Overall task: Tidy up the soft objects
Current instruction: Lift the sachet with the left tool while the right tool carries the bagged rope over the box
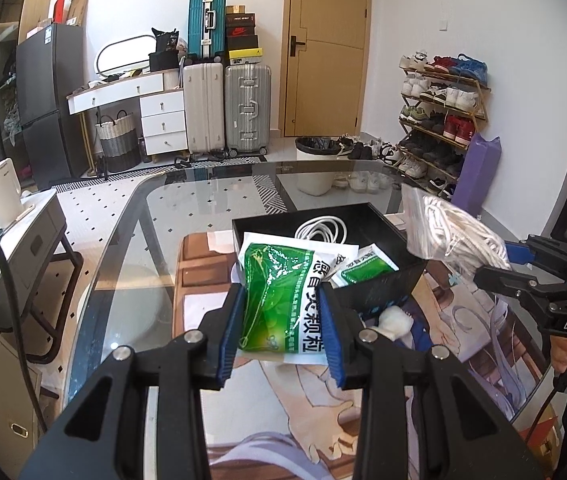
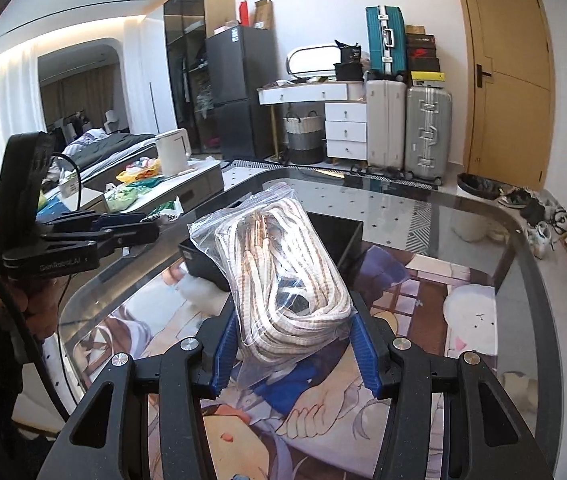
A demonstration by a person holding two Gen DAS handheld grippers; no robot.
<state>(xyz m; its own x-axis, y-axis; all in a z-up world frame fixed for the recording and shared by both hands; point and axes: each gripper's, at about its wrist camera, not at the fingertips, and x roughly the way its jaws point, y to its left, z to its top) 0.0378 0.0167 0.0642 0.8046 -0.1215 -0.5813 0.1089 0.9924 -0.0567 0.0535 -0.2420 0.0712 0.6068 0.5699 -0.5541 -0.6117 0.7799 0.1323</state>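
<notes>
Glass desk (image 1: 131, 240): your left hand-held gripper (image 1: 281, 334) clamps the green pouch (image 1: 279, 296), your right (image 2: 293, 346) the rope bag (image 2: 279, 280). Next, probably lower both into the black box (image 1: 383, 280).

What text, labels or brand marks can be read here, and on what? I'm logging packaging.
"感冒灵颗粒", partly creased: green sachet in the left claw.
"DAS", cut off: right claw's body, seen from the left wrist.
"GenRobot.AI", faint: the left claw's body, right wrist view.
Small print on the sachets, shoe boxes and fridge sticker: too small.
</notes>
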